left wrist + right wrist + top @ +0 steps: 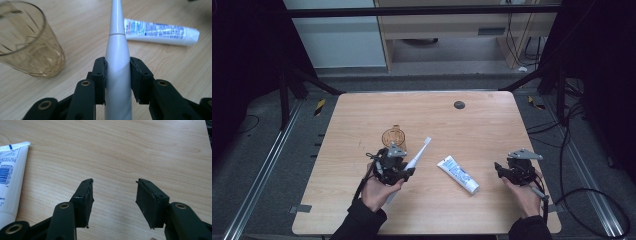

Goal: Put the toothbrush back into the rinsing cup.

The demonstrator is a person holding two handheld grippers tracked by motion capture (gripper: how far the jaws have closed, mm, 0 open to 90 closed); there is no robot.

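Surroundings first: amber glass [27,42] standing on the wooden surface [472,125] just beyond and to the left of the left tongs [117,75], close beside the gripped item but not touching it in the left gripper view. Toothpaste tube [458,175] lying flat between the two pairs of tongs, white with blue print, cap end pointing toward the person's edge; in the left gripper view lying ahead and to the right of the left tongs, in the right gripper view [10,182] sitting off to the left of the right tongs [113,202], clear of them. Small dark round disc [459,104] resting far off near the back edge of the surface. Nothing blocking the space directly ahead of either pair.

Electric toothbrush [117,82]: white, smooth handle, tapering to a slim neck, brush head [427,141] pointing away from the person.

Left tongs pinching the toothbrush handle, both pads pressing its sides, the neck running straight out ahead between them and the butt end trailing back toward the hand [374,192]. Right tongs standing spread, nothing between them, bare wood showing in the gap, well apart from the toothbrush, with the tube lying in between.
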